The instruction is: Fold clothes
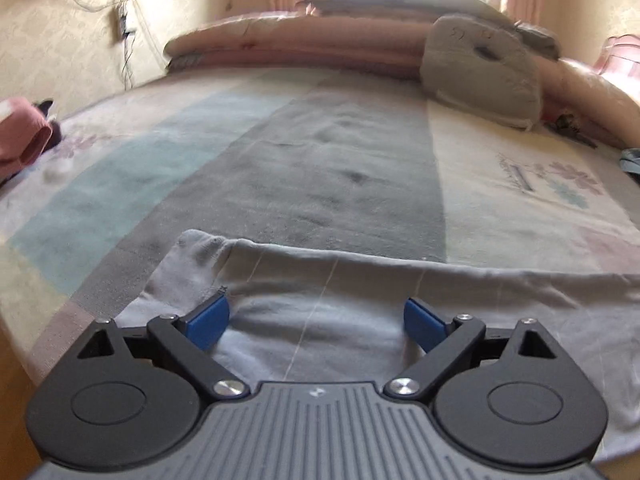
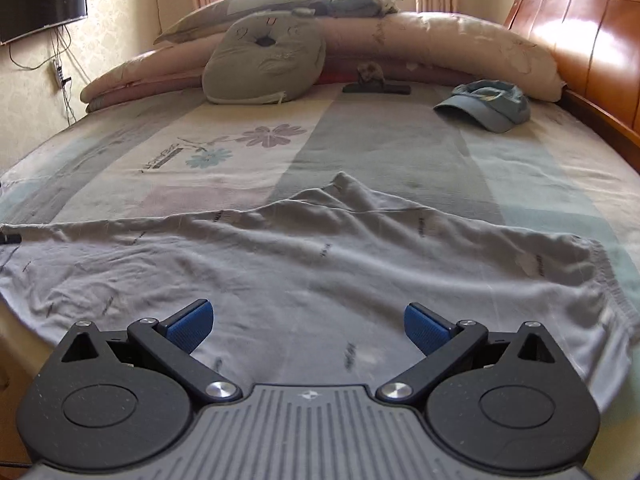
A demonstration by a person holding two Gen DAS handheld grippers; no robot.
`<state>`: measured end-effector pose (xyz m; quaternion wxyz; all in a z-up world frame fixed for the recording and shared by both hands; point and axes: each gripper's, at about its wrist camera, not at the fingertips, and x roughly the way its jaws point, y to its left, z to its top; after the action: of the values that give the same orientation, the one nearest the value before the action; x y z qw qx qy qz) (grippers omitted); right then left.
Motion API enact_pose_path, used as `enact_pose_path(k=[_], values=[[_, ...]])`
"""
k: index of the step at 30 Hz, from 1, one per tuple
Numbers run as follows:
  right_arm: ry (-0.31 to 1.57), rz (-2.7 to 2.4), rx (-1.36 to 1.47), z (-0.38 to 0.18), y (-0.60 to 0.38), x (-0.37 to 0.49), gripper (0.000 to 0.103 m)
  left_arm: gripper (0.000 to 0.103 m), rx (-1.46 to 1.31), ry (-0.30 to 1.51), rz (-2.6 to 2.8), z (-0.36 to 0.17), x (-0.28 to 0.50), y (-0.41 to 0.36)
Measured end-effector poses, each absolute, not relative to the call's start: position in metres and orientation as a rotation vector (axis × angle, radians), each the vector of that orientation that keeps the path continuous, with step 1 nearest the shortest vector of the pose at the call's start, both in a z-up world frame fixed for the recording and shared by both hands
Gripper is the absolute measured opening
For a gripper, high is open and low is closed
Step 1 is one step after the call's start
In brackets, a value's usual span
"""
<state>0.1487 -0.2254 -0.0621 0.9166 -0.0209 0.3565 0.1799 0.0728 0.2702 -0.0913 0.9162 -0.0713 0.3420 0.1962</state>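
Observation:
A light grey garment (image 2: 304, 264) with small dark printed marks lies spread across the near edge of the bed, wrinkled, with a ribbed hem at its right end. In the left wrist view the same grey garment (image 1: 340, 292) shows thin pale lines and a bunched corner at its left. My left gripper (image 1: 316, 320) hovers just over this cloth, jaws wide apart, with nothing between the blue pads. My right gripper (image 2: 308, 326) is also open, held low over the garment's near part, gripping nothing.
The bed sheet (image 2: 380, 148) has grey, teal and floral stripes. A grey cushion (image 2: 264, 64), rolled pink quilts (image 2: 440, 40) and a blue cap (image 2: 488, 104) lie at the far side. A wooden headboard (image 2: 580, 40) stands right. Pink clothing (image 1: 20, 132) sits at the left edge.

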Motion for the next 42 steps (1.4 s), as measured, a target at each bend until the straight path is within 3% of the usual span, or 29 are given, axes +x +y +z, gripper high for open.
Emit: enact_pose_path(k=[6, 16, 21, 29, 42], values=[[0.812, 0.344, -0.107, -0.065, -0.212, 0.175, 0.103, 0.095, -0.134, 0.701, 0.356, -0.06, 0.089, 0.267], [0.855, 0.388, -0.203, -0.047, -0.185, 0.202, 0.103, 0.095, -0.257, 0.745, 0.423, -0.07, 0.117, 0.284], [0.918, 0.383, -0.201, -0.05, -0.177, 0.214, 0.103, 0.095, -0.289, 0.768, 0.222, -0.051, 0.122, 0.244], [0.986, 0.418, -0.236, -0.065, -0.149, 0.229, 0.103, 0.095, -0.172, 0.862, -0.013, -0.071, 0.127, 0.163], [0.971, 0.308, -0.23, -0.058, -0.124, 0.246, 0.103, 0.096, -0.191, 0.863, -0.117, -0.067, 0.143, 0.175]])
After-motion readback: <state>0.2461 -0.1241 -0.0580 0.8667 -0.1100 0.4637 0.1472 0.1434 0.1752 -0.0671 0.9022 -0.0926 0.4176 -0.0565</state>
